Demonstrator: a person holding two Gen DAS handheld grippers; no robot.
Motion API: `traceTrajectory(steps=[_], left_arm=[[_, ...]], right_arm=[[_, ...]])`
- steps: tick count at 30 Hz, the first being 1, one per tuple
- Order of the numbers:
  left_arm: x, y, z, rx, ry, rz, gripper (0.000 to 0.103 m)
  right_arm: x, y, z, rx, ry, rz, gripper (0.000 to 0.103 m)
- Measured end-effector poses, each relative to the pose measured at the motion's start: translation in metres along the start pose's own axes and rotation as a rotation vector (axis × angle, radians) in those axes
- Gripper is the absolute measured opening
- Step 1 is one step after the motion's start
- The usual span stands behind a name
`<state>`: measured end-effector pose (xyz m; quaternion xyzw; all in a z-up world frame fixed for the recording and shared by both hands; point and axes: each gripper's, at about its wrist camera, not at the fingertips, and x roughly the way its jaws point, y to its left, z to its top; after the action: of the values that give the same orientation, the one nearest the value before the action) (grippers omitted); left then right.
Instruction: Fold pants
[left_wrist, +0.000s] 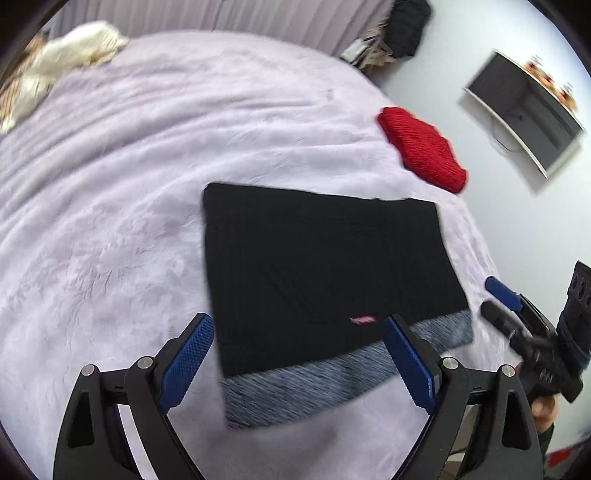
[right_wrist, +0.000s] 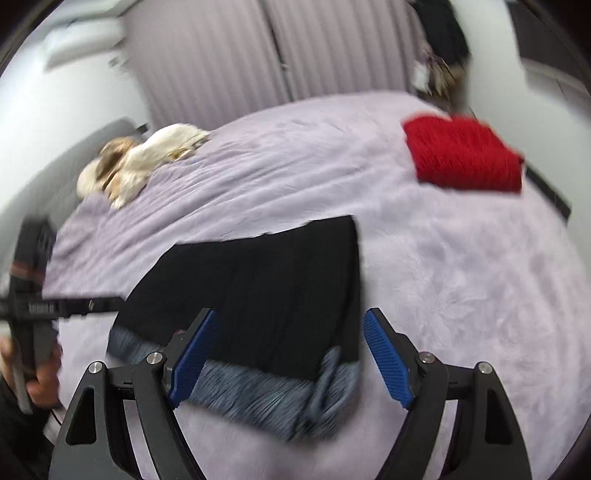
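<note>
Lilac plush bedspread (left_wrist: 110, 206) underneath: soft, liable to drag and rumple any fold. Folded black pants with grey marled waistband (left_wrist: 325, 273) flat ahead of left gripper (left_wrist: 297, 363) and right gripper (right_wrist: 291, 360), both spread wide, holding nothing. Motion blur throughout; layers indistinct, waistband drawstring unclear.

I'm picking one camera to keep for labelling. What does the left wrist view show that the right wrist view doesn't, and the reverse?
Only the left wrist view shows the wall-mounted screen and the right gripper from outside. Only the right wrist view shows the left gripper's body at its left edge. Both show the folded black pants with grey waistband, the red knit, cream fabric and lilac bedspread, with each view's own jaws open.
</note>
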<state>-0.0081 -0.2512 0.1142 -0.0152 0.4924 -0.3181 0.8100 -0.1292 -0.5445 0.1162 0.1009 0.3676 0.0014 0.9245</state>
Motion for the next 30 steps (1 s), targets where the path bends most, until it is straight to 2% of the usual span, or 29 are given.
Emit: traceTrajectory(steps=[2, 5, 7, 9, 12, 16, 19, 21, 23, 26, 30], left_arm=[[0.000, -0.020, -0.008, 0.062, -0.031, -0.002, 0.094], [0.022, -0.035, -0.012, 0.116, 0.002, 0.020, 0.094], [0.046, -0.038, -0.013, 0.134, 0.047, 0.071, 0.094], [0.060, -0.033, -0.018, 0.108, 0.091, 0.069, 0.094], [0.061, -0.033, -0.027, 0.126, 0.075, 0.082, 0.094], [0.063, -0.039, -0.023, 0.137, 0.088, 0.095, 0.094], [0.043, -0.041, 0.000, 0.104, 0.036, 0.045, 0.094], [0.034, -0.041, 0.020, 0.089, -0.023, 0.082, 0.094], [0.038, -0.039, 0.040, 0.071, -0.048, 0.157, 0.094], [0.066, -0.030, 0.065, 0.021, -0.009, 0.270, 0.094], [0.098, -0.017, 0.079, -0.034, 0.041, 0.282, 0.094]], right_arm=[[-0.005, 0.020, -0.009, -0.055, 0.003, 0.021, 0.085], [0.010, 0.037, -0.025, -0.116, 0.056, 0.024, 0.085], [0.026, 0.031, -0.035, -0.116, 0.105, -0.004, 0.085], [0.035, 0.021, -0.041, -0.092, 0.128, 0.003, 0.086], [0.039, 0.011, -0.048, -0.058, 0.132, 0.050, 0.087], [0.042, 0.008, -0.051, -0.058, 0.172, 0.048, 0.088], [0.026, 0.007, -0.036, -0.066, 0.137, 0.057, 0.089], [0.018, 0.004, -0.019, -0.075, 0.084, 0.035, 0.090], [0.022, 0.001, 0.003, -0.095, 0.057, -0.003, 0.090], [0.043, 0.001, 0.036, -0.119, 0.061, -0.044, 0.090], [0.084, 0.004, 0.065, -0.153, 0.119, -0.043, 0.090]])
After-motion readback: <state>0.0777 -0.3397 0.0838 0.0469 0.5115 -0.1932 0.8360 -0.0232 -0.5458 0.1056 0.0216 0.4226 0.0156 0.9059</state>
